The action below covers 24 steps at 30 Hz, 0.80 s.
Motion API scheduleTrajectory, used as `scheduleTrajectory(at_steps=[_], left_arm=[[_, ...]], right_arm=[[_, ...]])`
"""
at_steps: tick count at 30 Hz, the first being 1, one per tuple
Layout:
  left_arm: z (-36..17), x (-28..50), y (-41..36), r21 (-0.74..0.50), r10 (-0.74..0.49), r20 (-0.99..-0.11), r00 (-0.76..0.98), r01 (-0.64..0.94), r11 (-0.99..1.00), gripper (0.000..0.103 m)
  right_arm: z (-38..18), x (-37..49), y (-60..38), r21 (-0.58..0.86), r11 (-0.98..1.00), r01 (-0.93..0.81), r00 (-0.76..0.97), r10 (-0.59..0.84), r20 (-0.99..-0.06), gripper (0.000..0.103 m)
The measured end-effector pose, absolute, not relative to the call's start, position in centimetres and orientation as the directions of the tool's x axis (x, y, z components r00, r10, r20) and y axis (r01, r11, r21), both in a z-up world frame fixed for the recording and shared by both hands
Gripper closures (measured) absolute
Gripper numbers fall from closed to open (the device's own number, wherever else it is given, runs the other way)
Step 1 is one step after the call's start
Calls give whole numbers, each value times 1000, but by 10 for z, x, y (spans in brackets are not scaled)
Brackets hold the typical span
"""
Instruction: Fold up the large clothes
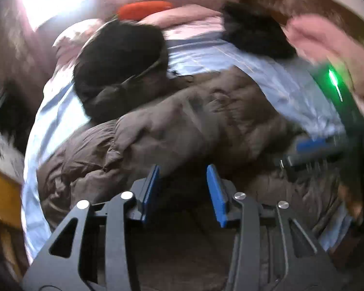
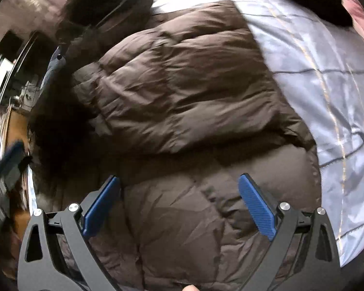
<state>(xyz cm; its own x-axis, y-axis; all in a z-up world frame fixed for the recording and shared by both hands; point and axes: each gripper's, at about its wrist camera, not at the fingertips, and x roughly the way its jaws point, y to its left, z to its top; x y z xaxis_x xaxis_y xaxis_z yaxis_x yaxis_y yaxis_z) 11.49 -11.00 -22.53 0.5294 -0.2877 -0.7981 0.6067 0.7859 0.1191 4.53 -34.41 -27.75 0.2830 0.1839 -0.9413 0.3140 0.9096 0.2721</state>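
Note:
A brown puffer jacket (image 1: 182, 126) lies on a light blue bedsheet (image 1: 230, 53), partly folded over itself, its dark fur-trimmed hood (image 1: 119, 55) at the far left. My left gripper (image 1: 183, 169) is open, just above the jacket's near edge, with nothing between the blue pads. The other gripper (image 1: 313, 145) shows blurred at the right, over the jacket. In the right wrist view the jacket (image 2: 177, 84) fills the frame, a folded panel on top. My right gripper (image 2: 179, 181) is wide open over the jacket's lower part, holding nothing.
Pink pillows (image 1: 182, 14) and an orange-red cushion (image 1: 143, 8) lie at the bed's head. A dark garment (image 1: 252, 31) and a pink one (image 1: 327, 41) lie at the far right. The sheet (image 2: 327, 84) is bare to the jacket's right. Wooden furniture (image 1: 2, 194) stands left of the bed.

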Motion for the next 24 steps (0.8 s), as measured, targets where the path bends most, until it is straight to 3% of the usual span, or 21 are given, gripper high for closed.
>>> scheduleTrajectory(at_steps=[1, 3, 6, 11, 14, 16, 17, 18, 20, 24], left_arm=[[-224, 124, -108, 142, -273, -791, 548, 599, 788, 38], [-219, 129, -94, 162, -241, -774, 586, 550, 819, 27], [-223, 162, -50, 128, -133, -799, 586, 382, 915, 27], [-269, 220, 66, 30, 26, -901, 433, 2, 1000, 38], [-307, 235, 100, 11, 41, -950, 311, -99, 995, 36], [-320, 239, 110, 7, 39, -961, 275, -117, 993, 28], [-321, 240, 111, 15, 47, -960, 277, -116, 993, 26], [-321, 240, 110, 34, 63, -957, 283, -104, 994, 25], [-322, 243, 104, 93, 112, -950, 291, -80, 992, 25], [-329, 248, 105, 147, 166, -941, 293, -86, 985, 24]], right_arm=[[-278, 45, -350, 283, 898, 336, 288, 188, -939, 4], [-277, 45, -360, 323, 874, 362, 313, 212, -926, 4], [-274, 45, -367, 416, 834, 362, 373, 280, -885, 4], [-285, 61, -354, 535, 783, 316, 408, 397, -822, 4], [-287, 76, -334, 578, 781, 238, 445, 441, -779, 7], [-290, 86, -321, 607, 765, 214, 461, 469, -754, 10], [-297, 95, -311, 621, 752, 221, 452, 485, -749, 17], [-305, 103, -303, 622, 746, 237, 436, 490, -755, 34], [-322, 121, -280, 587, 768, 256, 391, 473, -790, 49], [-314, 160, -235, 537, 828, 164, 388, 446, -806, 57]])
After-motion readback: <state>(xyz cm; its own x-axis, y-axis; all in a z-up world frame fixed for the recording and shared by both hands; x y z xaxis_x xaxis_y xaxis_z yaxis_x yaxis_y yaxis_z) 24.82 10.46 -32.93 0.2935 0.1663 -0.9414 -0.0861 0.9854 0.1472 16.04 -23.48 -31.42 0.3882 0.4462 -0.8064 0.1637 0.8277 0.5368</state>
